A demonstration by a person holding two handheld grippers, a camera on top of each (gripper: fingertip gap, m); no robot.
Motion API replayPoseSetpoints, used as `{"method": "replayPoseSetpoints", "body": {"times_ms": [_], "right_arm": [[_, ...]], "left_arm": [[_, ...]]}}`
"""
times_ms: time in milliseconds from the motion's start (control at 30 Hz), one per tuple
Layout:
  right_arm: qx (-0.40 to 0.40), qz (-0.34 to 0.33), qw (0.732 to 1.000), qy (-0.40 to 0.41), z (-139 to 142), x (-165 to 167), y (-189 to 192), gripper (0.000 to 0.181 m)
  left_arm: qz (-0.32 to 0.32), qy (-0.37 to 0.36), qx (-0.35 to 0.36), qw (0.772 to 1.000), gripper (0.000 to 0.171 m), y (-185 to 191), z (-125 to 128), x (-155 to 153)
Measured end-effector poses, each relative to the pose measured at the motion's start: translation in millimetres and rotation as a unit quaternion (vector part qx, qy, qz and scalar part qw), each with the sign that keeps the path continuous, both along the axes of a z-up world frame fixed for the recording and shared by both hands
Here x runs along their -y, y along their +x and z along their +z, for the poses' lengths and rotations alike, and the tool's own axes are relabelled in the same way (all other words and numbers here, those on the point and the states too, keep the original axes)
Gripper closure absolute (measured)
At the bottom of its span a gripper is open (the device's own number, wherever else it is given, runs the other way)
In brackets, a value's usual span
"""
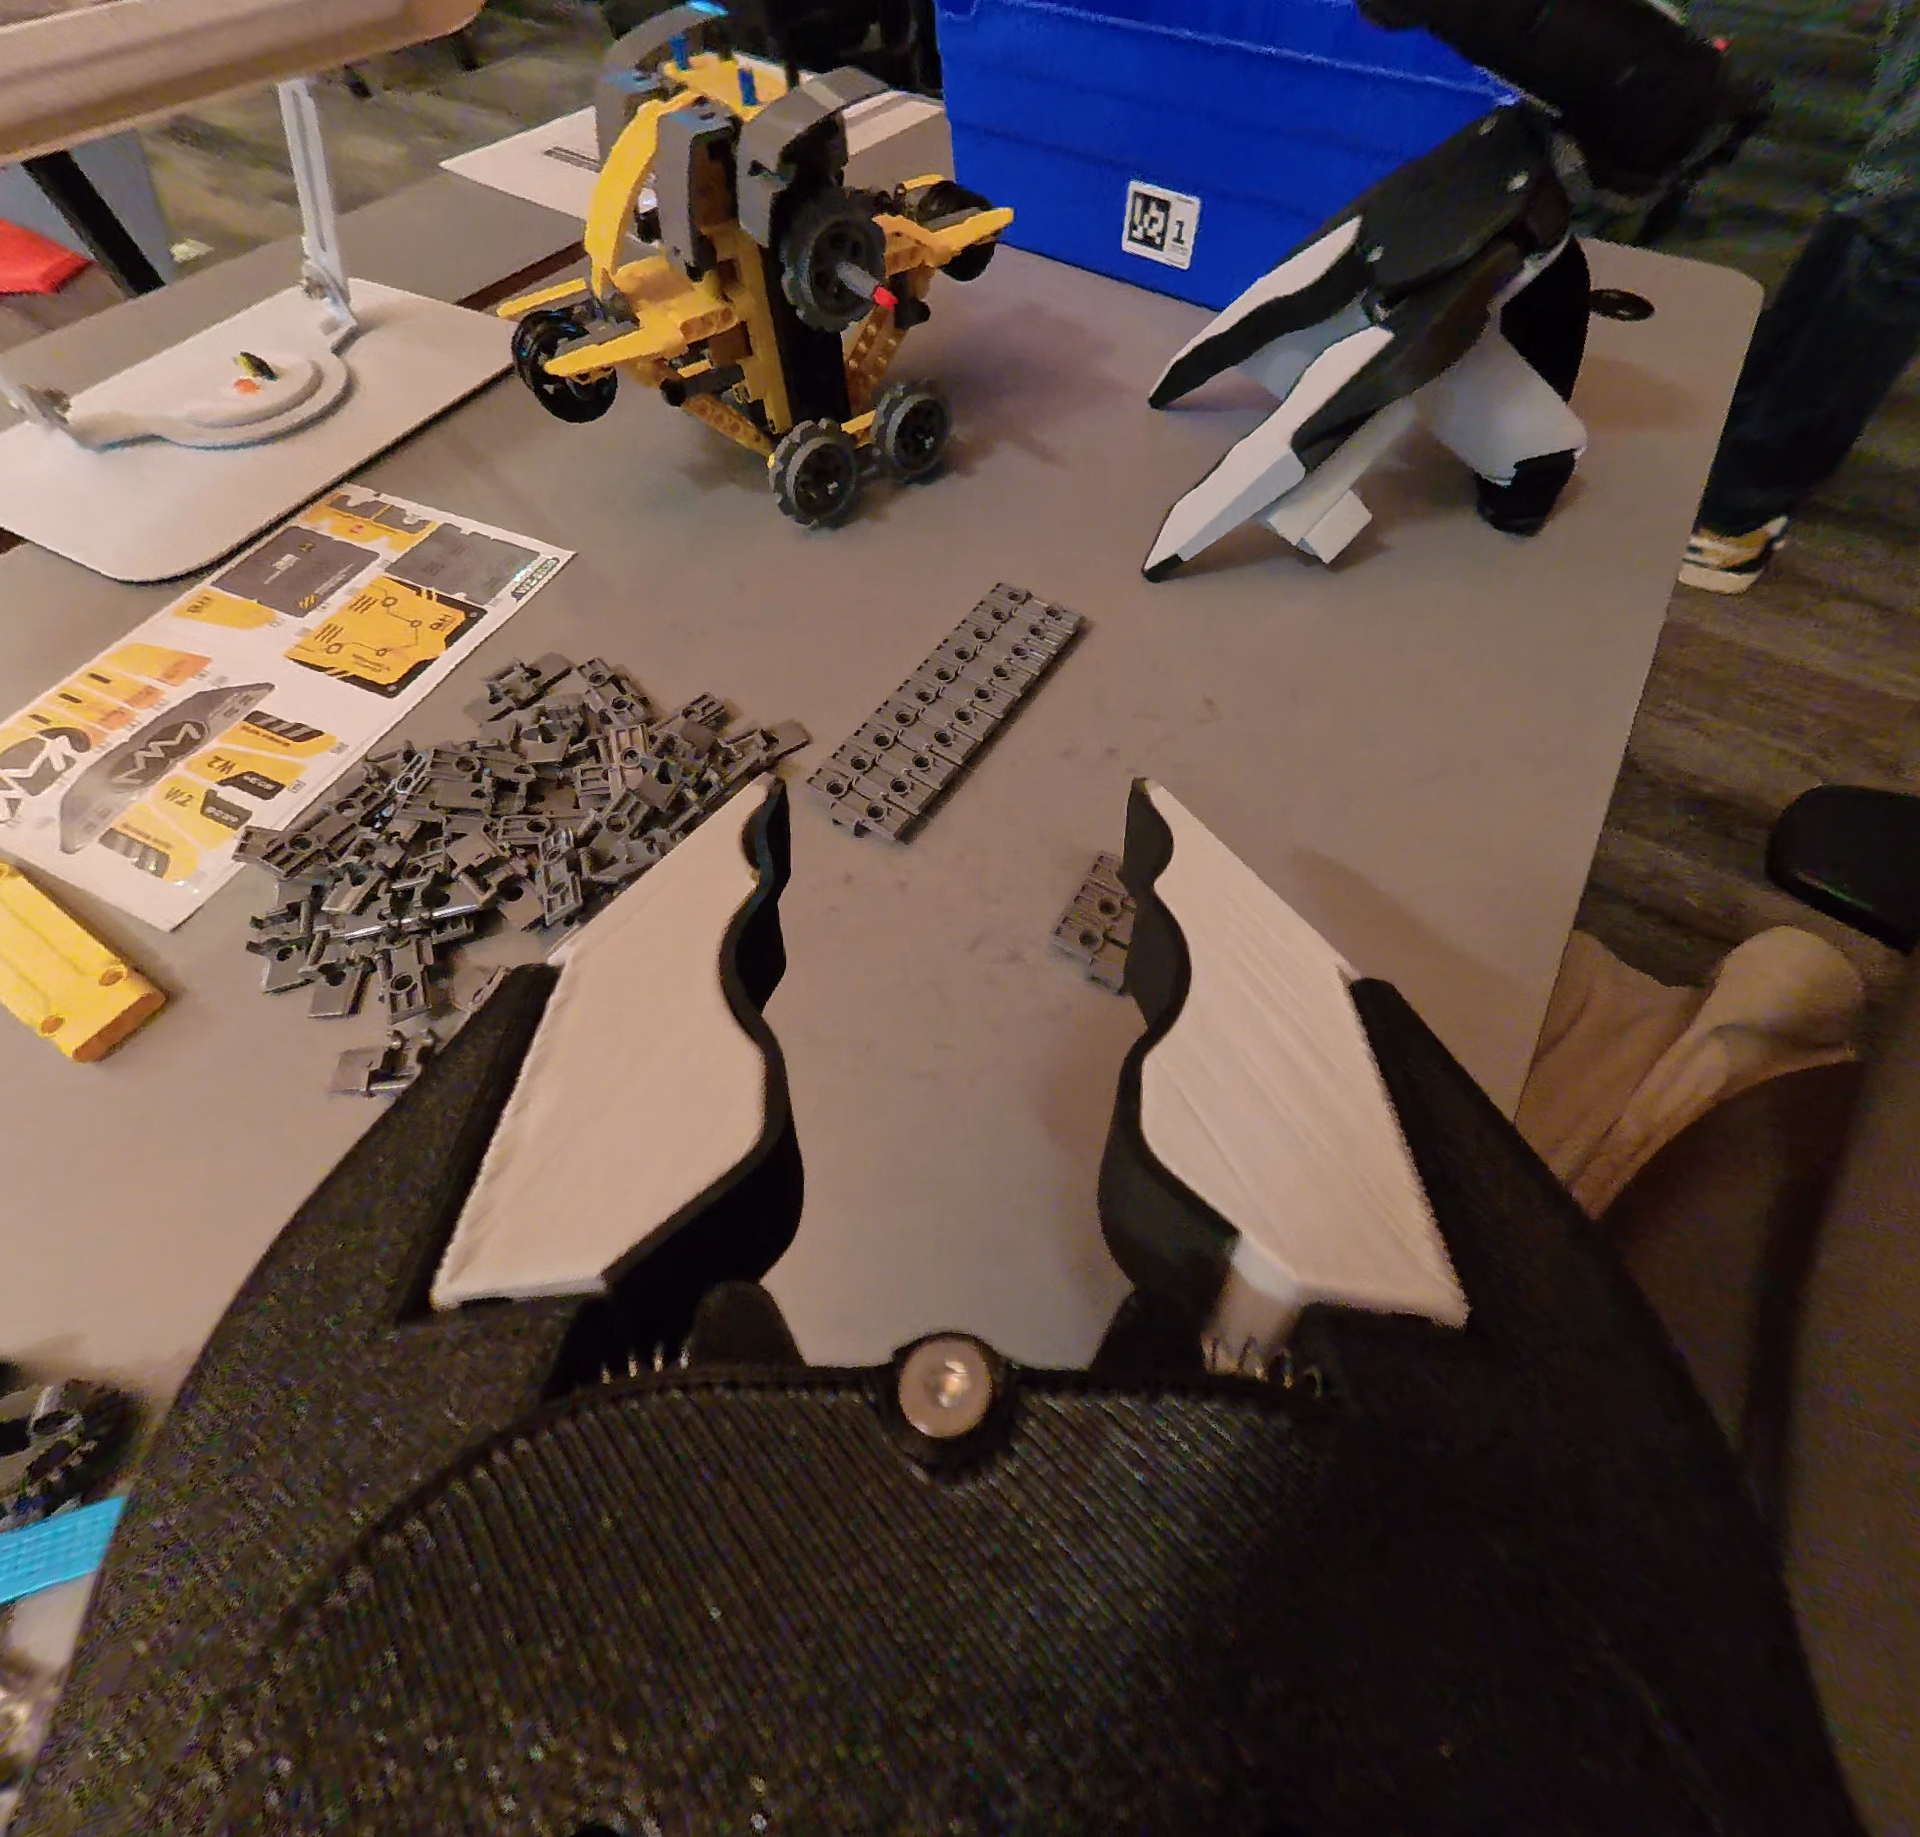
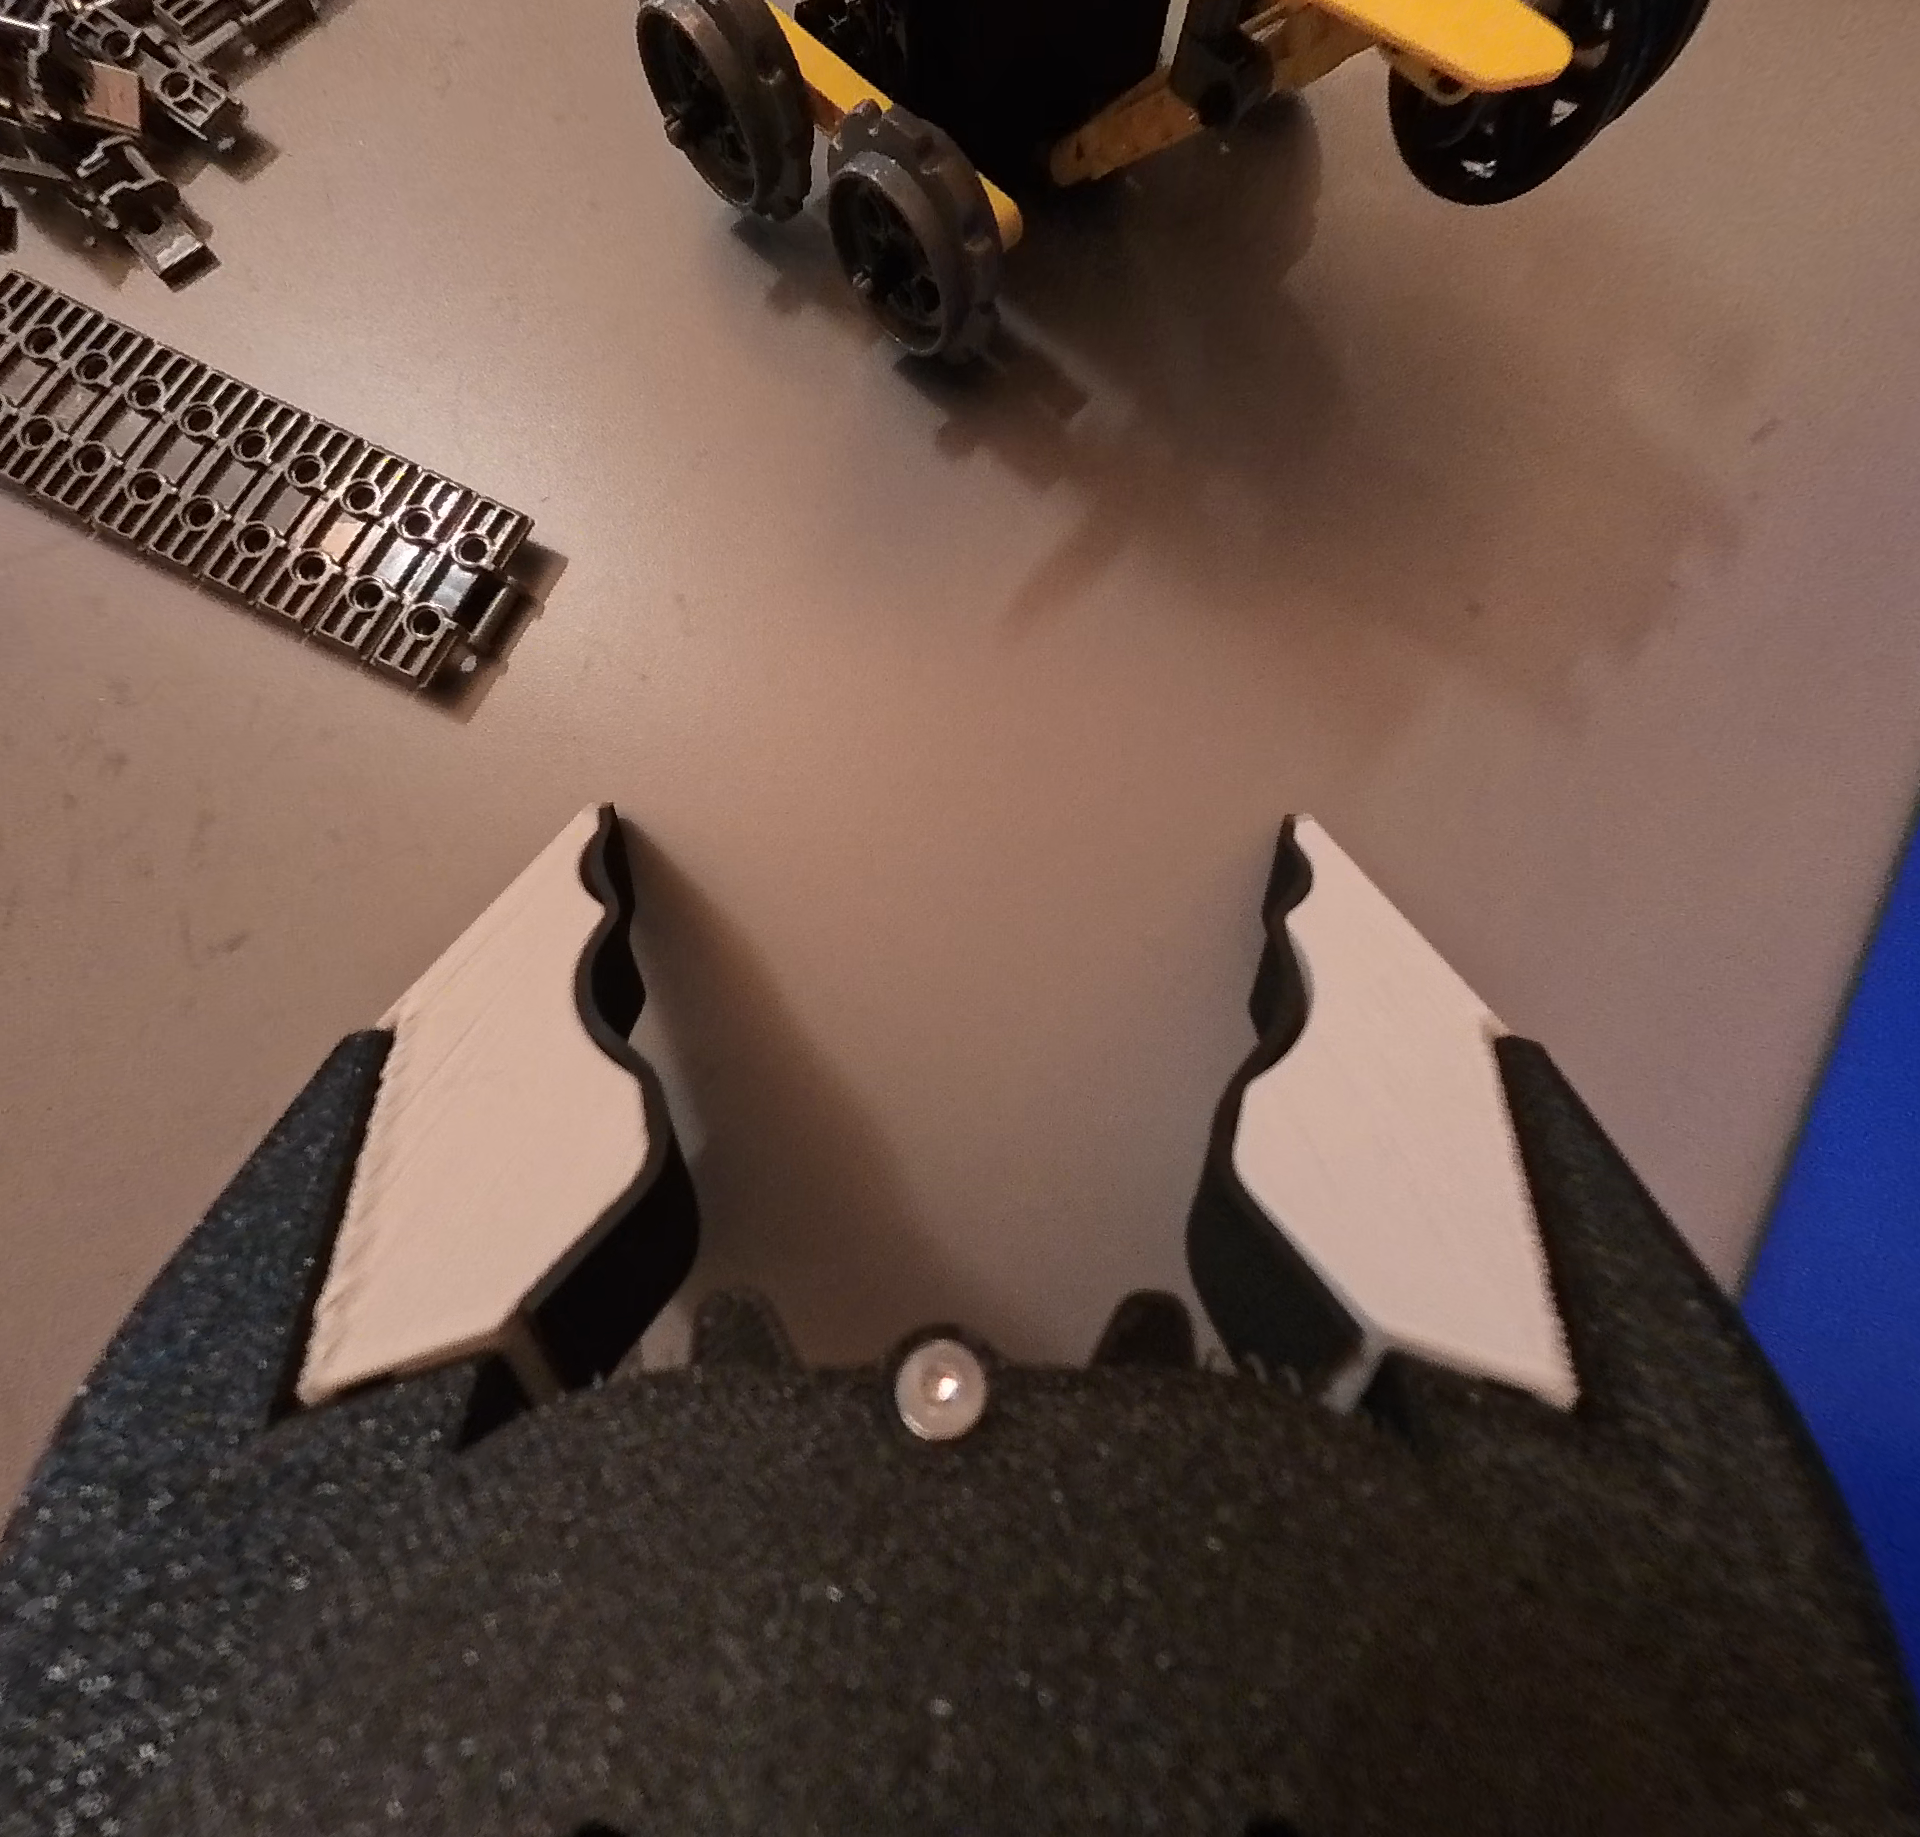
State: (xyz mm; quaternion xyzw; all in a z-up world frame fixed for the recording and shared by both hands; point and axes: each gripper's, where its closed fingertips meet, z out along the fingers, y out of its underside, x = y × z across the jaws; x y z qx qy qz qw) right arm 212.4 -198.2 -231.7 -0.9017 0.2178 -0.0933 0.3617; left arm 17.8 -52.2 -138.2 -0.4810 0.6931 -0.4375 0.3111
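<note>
My left gripper (image 1: 956, 795) is open and empty, low over the grey table (image 1: 1299, 748). A pile of loose grey track links (image 1: 488, 831) lies just left of its left finger. A small joined pair of links (image 1: 1091, 920) lies by its right finger. An assembled strip of track links (image 1: 945, 712) lies just ahead; it also shows in the right wrist view (image 2: 260, 499). A yellow and black brick-built vehicle (image 1: 748, 281) stands on end beyond. My right gripper (image 2: 951, 821) is open and empty over bare table, near the vehicle's wheels (image 2: 821, 146); it also shows in the left wrist view (image 1: 1164, 483).
A blue bin (image 1: 1174, 104) stands at the table's far right edge. A sticker sheet (image 1: 260, 686) and a yellow panel (image 1: 62, 977) lie at the left. A white stand base (image 1: 208, 405) sits at the far left. A person's legs (image 1: 1808, 353) are beyond the table's right edge. It is some 25 centimeters from my left tips to the yellow panel (image 1: 62, 977).
</note>
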Motion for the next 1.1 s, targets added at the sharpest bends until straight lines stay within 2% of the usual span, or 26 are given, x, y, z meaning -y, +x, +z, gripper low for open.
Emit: {"method": "replayPoseSetpoints", "body": {"times_ms": [300, 467, 767, 967, 1100], "right_arm": [[0.000, 0.000, 1.000, 0.000, -0.1, 0.0, 0.0, 0.060], [0.000, 0.000, 1.000, 0.000, -0.2, 0.0, 0.1, 0.060], [-0.001, 0.002, 1.000, 0.000, -0.4, -0.2, 0.5, 0.060], [-0.001, 0.094, 0.996, -0.001, -0.9, 0.8, 4.0, 0.056], [0.000, 0.102, 0.995, -0.002, -0.9, 1.5, 3.4, 0.056]], "left_arm": [[-0.005, 0.001, 0.006, 1.000, 0.107, 2.4, 3.3, 7.2], [0.010, 0.015, 0.014, 1.000, 0.107, -6.0, 6.2, -0.4], [0.035, -0.002, 0.003, 0.999, 0.107, -9.9, 0.0, -10.5], [0.058, 0.014, -0.033, 0.998, 0.123, -6.9, -15.6, -23.7], [0.064, 0.033, -0.067, 0.995, 0.132, 2.6, -29.4, -28.5]]}}
